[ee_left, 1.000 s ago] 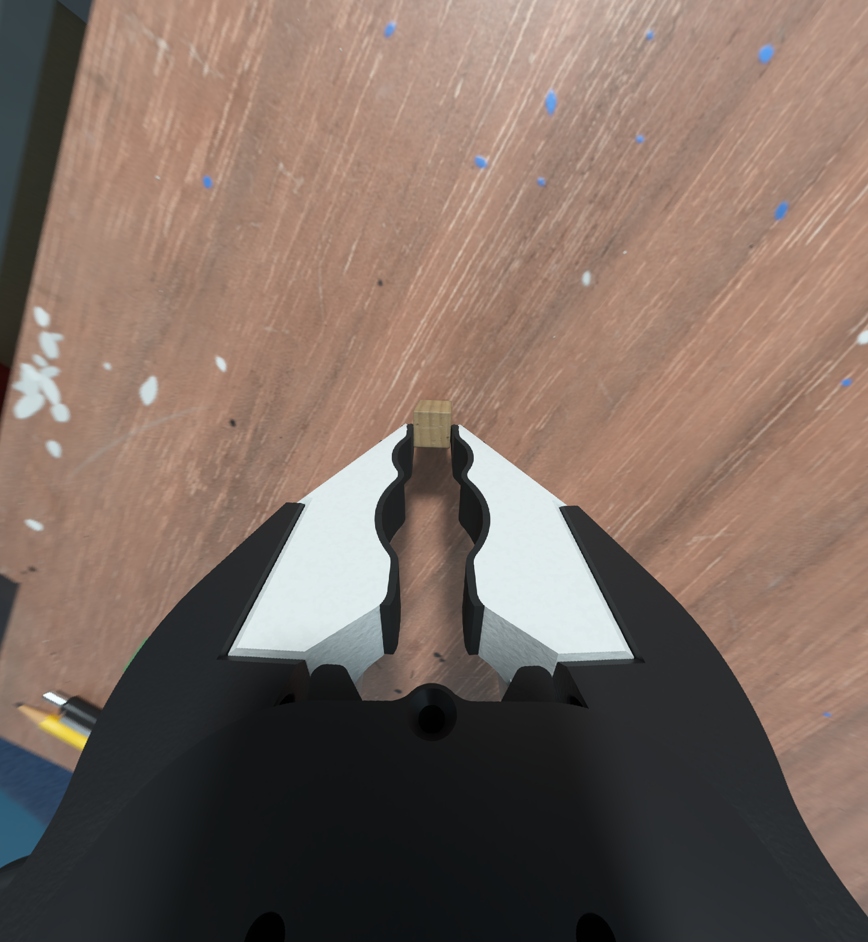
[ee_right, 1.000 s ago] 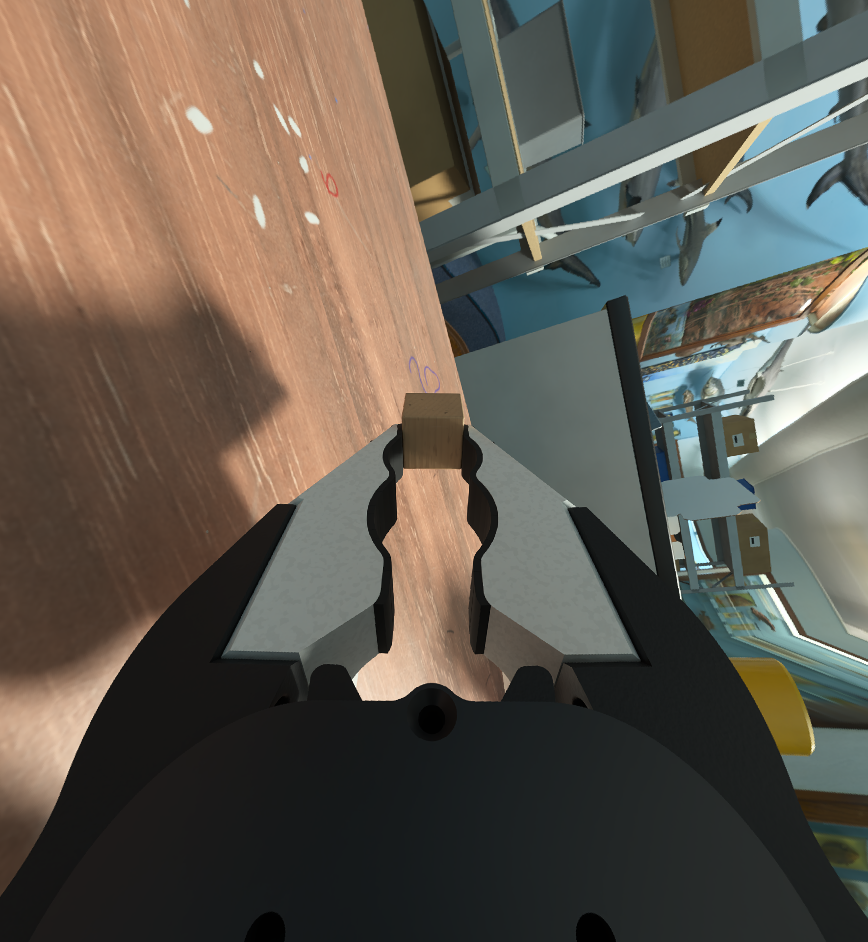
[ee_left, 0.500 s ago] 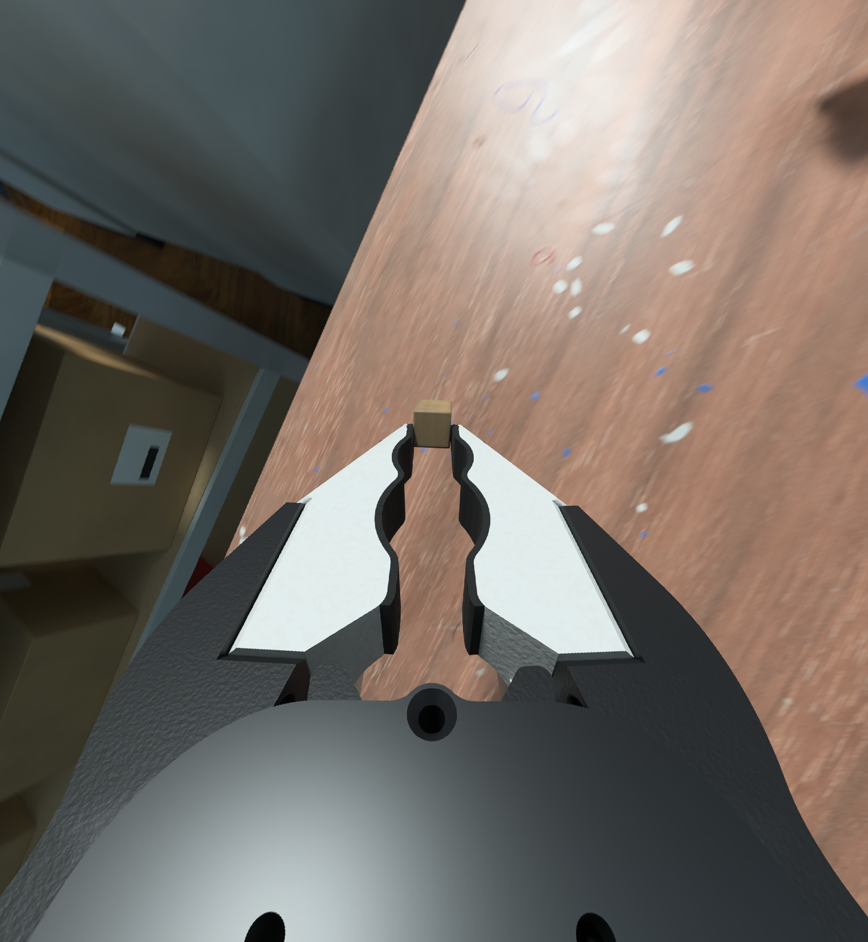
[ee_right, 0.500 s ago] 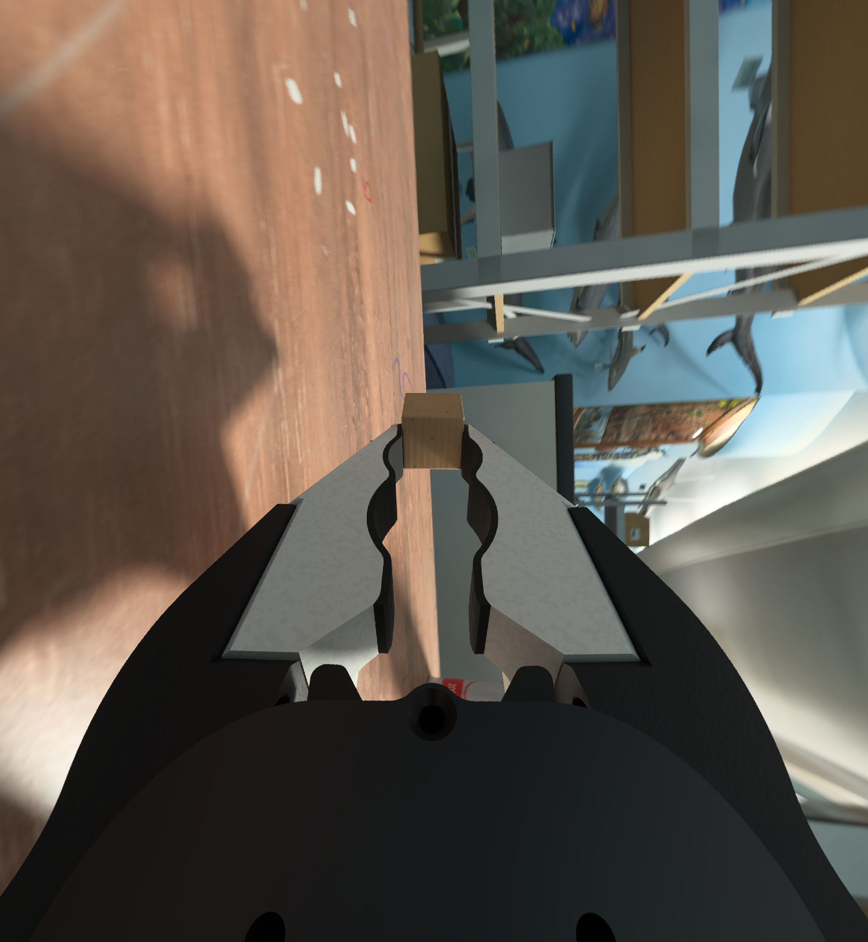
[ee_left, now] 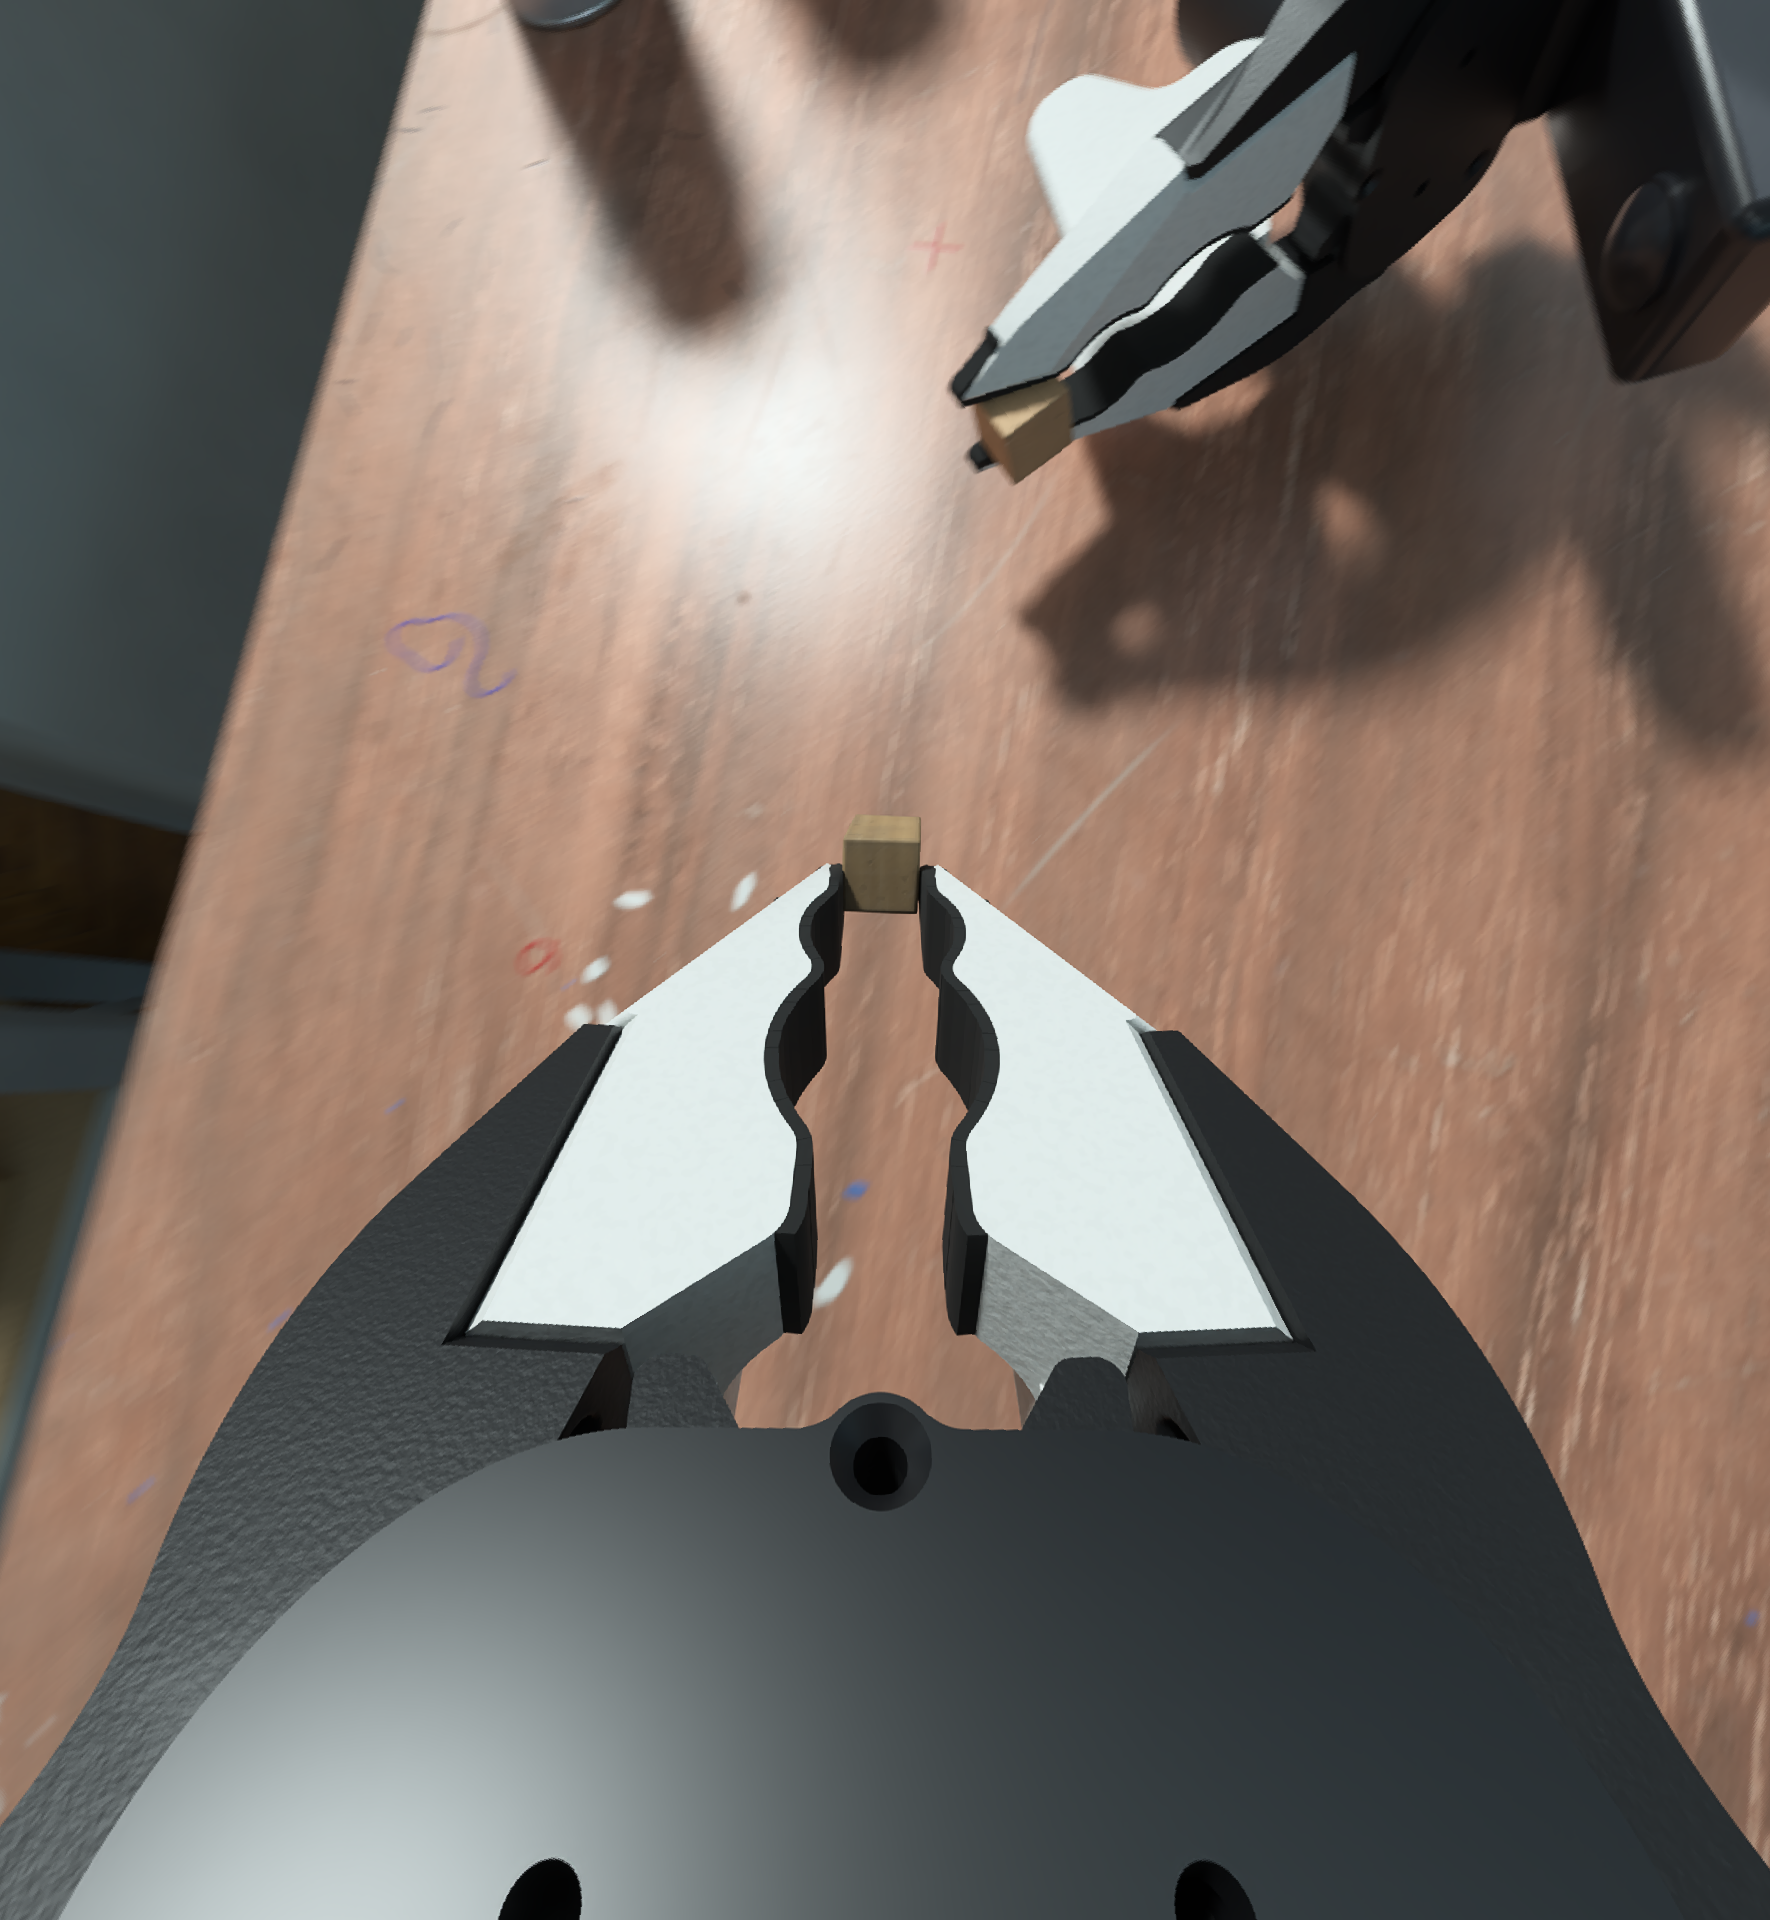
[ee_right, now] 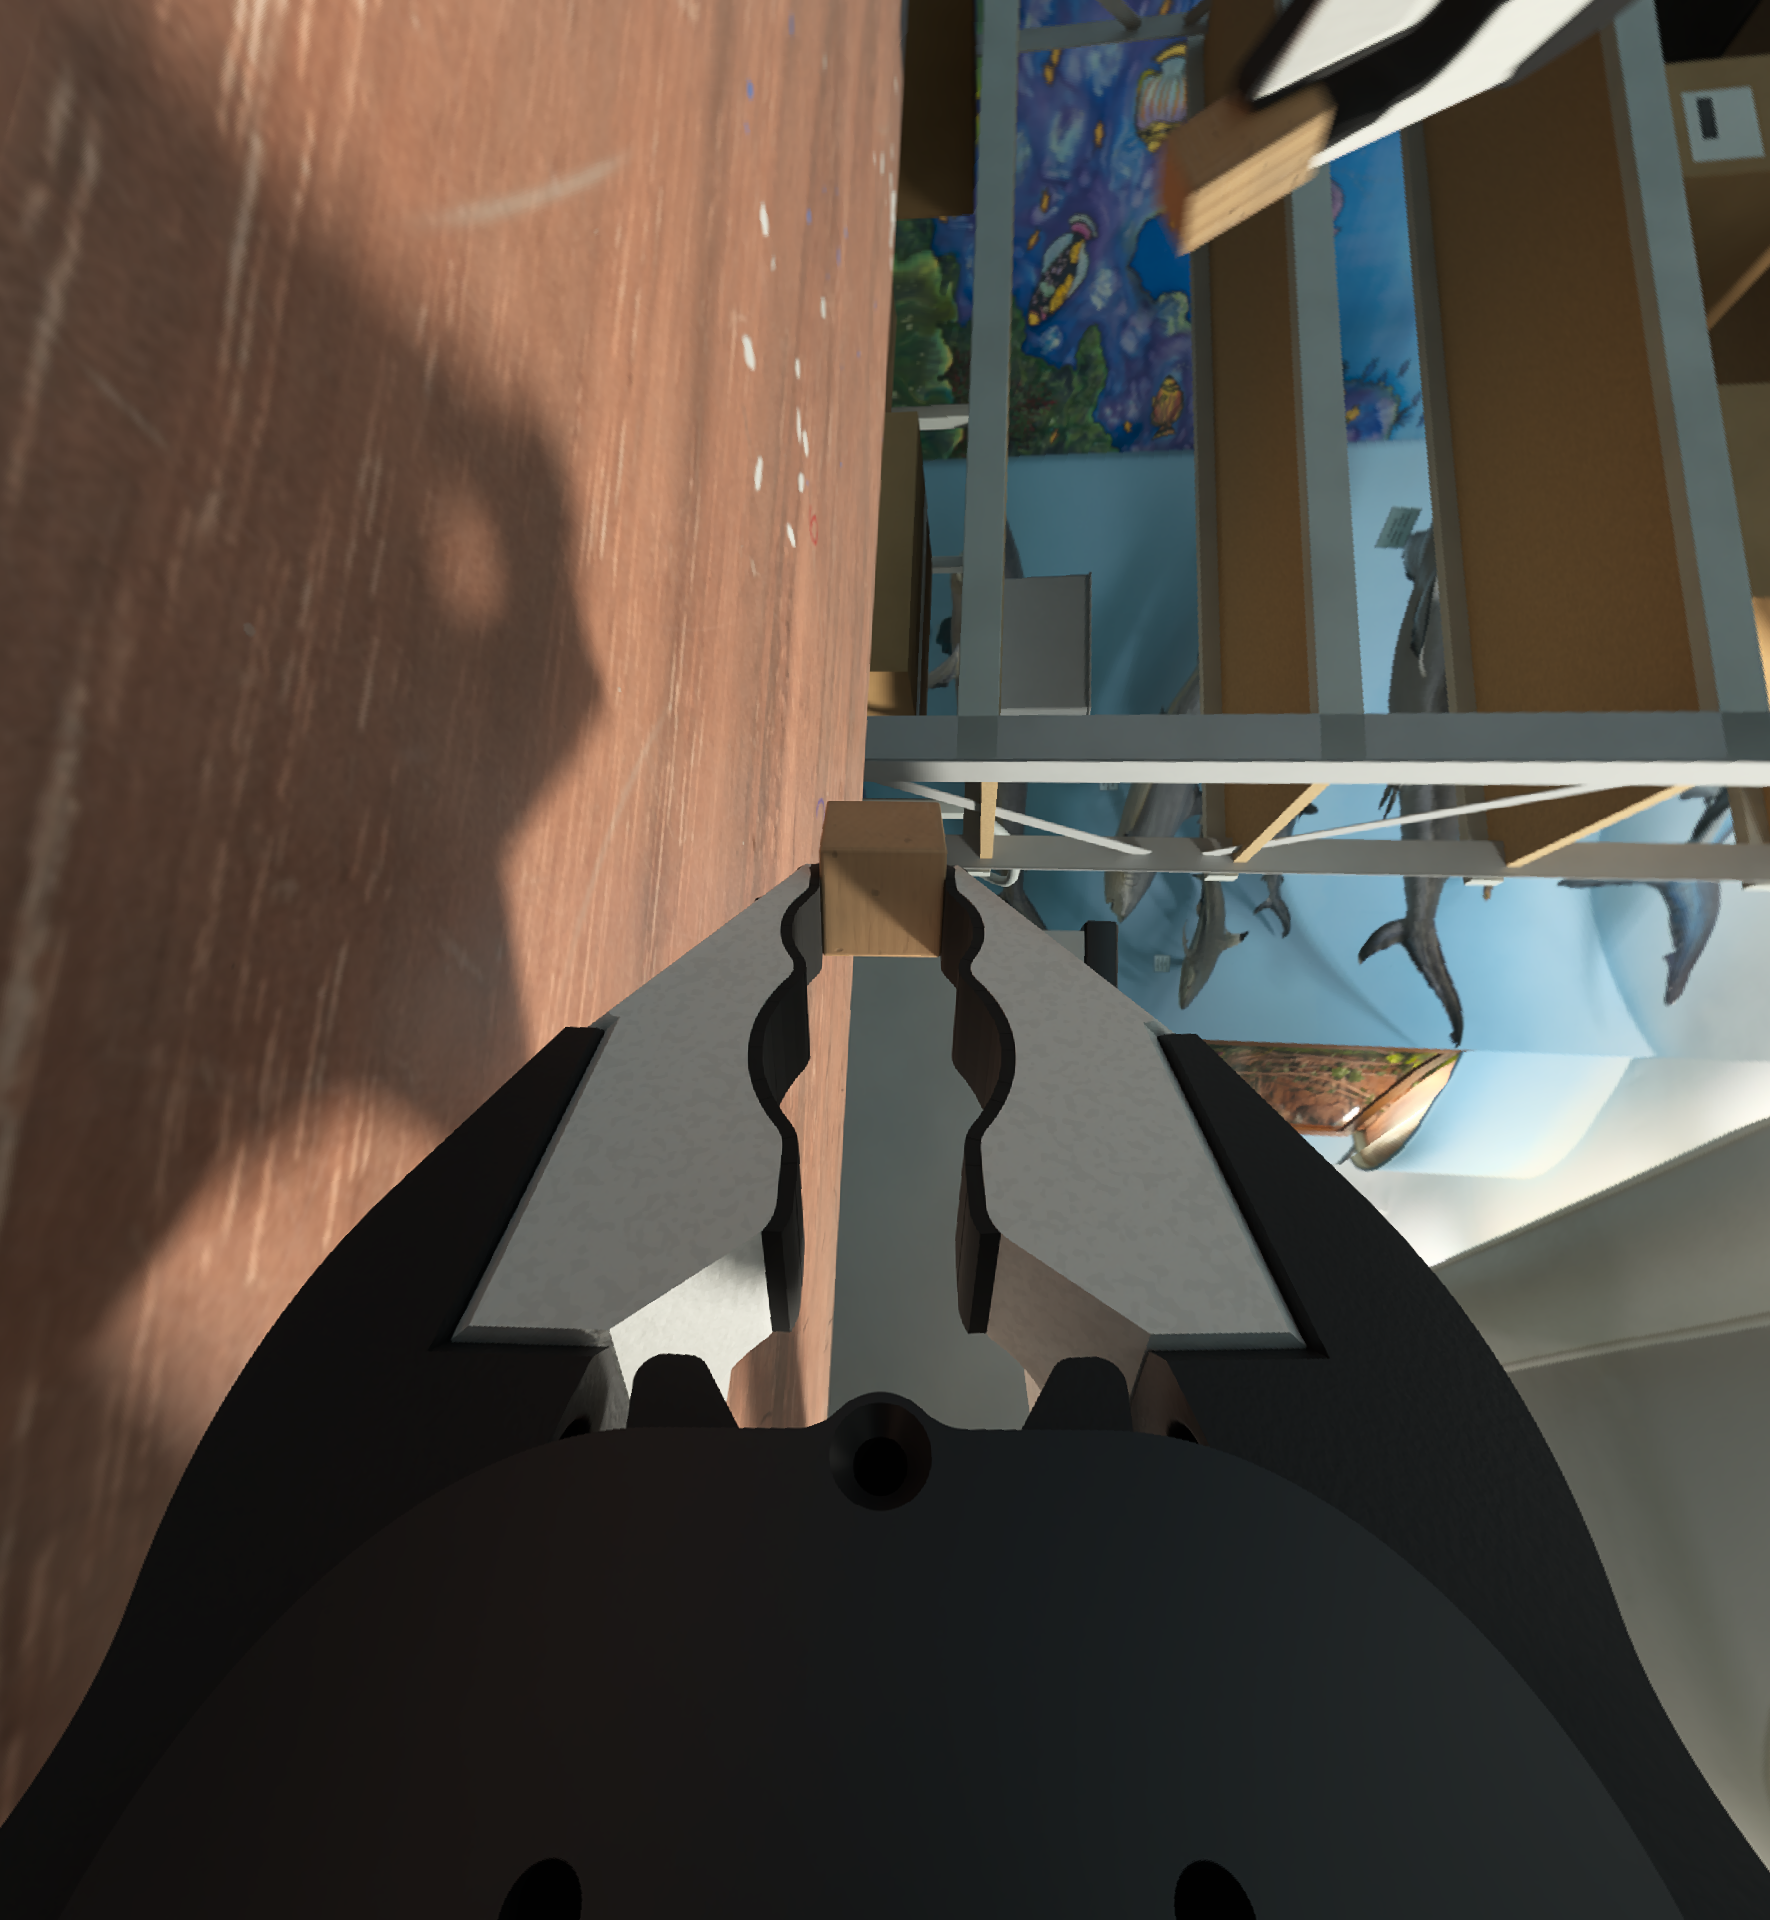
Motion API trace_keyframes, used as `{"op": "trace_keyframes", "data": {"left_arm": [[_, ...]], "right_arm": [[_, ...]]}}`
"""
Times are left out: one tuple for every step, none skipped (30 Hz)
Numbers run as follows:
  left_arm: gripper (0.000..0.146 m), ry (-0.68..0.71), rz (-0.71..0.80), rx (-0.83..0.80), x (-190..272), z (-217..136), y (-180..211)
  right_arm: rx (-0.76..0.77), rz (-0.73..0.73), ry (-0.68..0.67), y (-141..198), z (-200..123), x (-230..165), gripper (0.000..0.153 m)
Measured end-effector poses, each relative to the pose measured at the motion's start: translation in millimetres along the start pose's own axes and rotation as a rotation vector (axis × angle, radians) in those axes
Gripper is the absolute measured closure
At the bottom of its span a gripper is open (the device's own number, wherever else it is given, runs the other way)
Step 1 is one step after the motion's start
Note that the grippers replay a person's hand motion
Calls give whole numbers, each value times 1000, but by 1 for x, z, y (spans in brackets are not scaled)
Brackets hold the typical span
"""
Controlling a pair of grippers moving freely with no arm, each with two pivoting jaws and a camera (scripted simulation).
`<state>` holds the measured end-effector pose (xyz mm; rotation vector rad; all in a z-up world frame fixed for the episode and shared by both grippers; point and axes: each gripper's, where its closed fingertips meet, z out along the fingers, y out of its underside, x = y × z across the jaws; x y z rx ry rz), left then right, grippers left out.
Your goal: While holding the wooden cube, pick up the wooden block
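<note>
The left gripper [ee_left: 881, 902] pinches a small tan wooden cube [ee_left: 882, 864] above the scuffed brown table [ee_left: 1380, 1039]. At one o'clock, the right gripper [ee_left: 1011, 426] grips a tan wooden block [ee_left: 1021, 434], seemingly airborne too.

Scratched reddish-brown wooden tabletop [ee_left: 1380, 1039] flecked with white and blue paint, beside grey metal shelving [ee_right: 1328, 743] bearing cardboard boxes [ee_right: 1764, 104].

Nothing readable: the cardboard boxes [ee_right: 1754, 104] on the shelving carry white labels with dark marks too small to make out, and the bench [ee_left: 1276, 935] shows only scribbles
</note>
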<state>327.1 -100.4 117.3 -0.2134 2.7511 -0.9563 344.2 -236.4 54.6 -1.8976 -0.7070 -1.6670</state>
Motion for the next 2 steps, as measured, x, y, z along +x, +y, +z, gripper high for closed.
{"op": "trace_keyframes", "data": {"left_arm": [[132, 33, -17, 19, 8, 12, -4], [132, 60, -34, 31, 13, 21, -6]], "right_arm": [[2, 18, 4, 1, -4, 2, 131], [3, 34, 7, 1, -7, 3, 131]]}}
